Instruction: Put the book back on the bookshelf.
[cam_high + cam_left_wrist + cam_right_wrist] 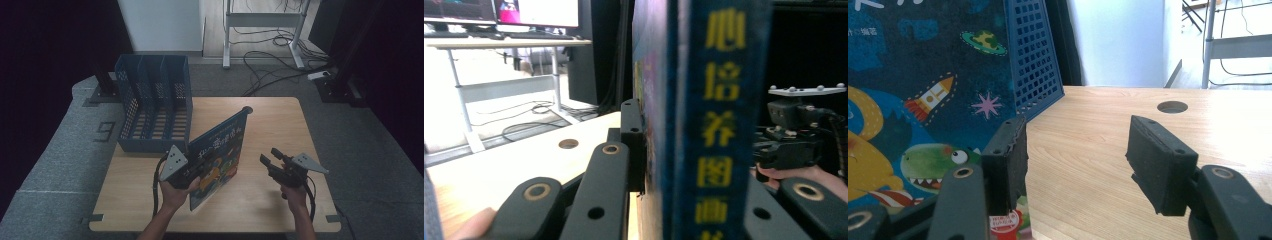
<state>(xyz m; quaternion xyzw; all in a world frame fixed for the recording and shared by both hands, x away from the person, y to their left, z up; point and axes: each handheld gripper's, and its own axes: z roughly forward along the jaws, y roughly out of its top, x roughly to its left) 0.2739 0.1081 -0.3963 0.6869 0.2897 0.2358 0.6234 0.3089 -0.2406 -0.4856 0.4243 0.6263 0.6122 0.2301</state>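
Left gripper fingers are clamped on the picture book, upright at frame centre on the tabletop. Right gripper at lower right stands part-open, empty. Step in hand: carrying. Next move likely requires lifting the book toward the blue file rack, upper left.

- A blue perforated file rack with several slots stands at the far left of the wooden table;
- black cables trail on the grey floor beyond;
- a white desk frame stands farther back.
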